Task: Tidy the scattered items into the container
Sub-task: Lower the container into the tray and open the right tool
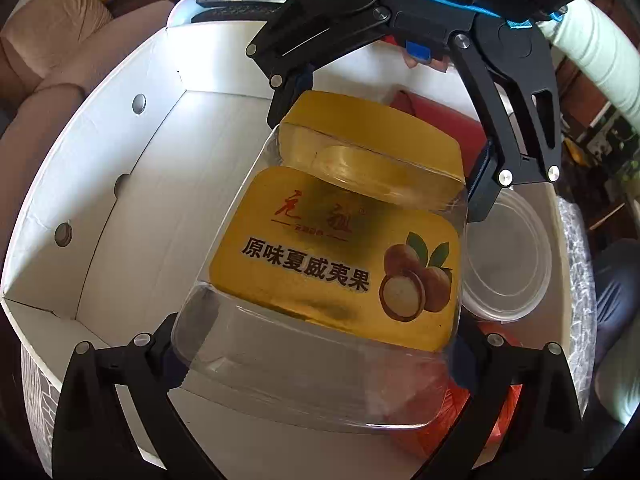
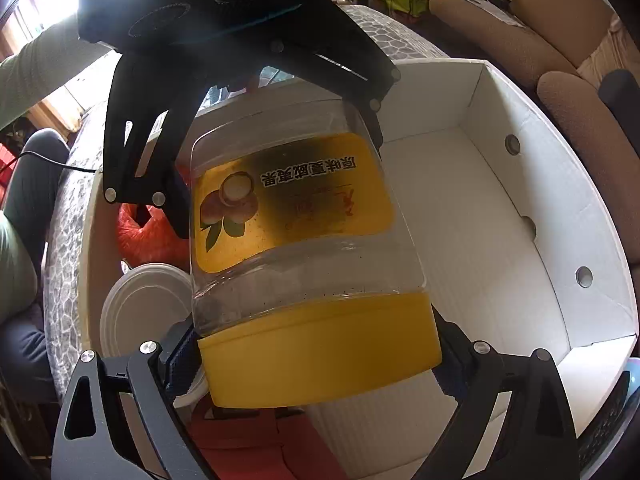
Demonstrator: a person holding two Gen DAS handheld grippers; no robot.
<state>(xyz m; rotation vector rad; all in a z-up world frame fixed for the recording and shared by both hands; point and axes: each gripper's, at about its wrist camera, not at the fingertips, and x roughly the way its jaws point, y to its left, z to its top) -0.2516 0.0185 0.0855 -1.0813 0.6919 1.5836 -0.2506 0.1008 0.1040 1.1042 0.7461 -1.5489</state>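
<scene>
A clear plastic nut jar (image 1: pixel 320 248) with a yellow lid and yellow label hangs on its side above the white cardboard box (image 1: pixel 132 208). My left gripper (image 1: pixel 320 360) is shut on the jar's clear base end. My right gripper (image 1: pixel 380 140) comes in from the opposite side and is shut on the lid end. In the right wrist view the jar (image 2: pixel 296 208) fills the middle, my right gripper (image 2: pixel 316 368) clamps the yellow lid, and the left gripper (image 2: pixel 276 160) holds the base. The jar sits over the side of the box (image 2: pixel 500 240) that holds items.
Inside the box lie a clear round tub (image 1: pixel 508 252), an orange-red net bag (image 2: pixel 148 236) and a flat red item (image 2: pixel 260 448); the box's other half shows bare white floor. The box rests on a grey patterned table (image 2: pixel 64 216). A sofa (image 2: pixel 500 40) stands beyond.
</scene>
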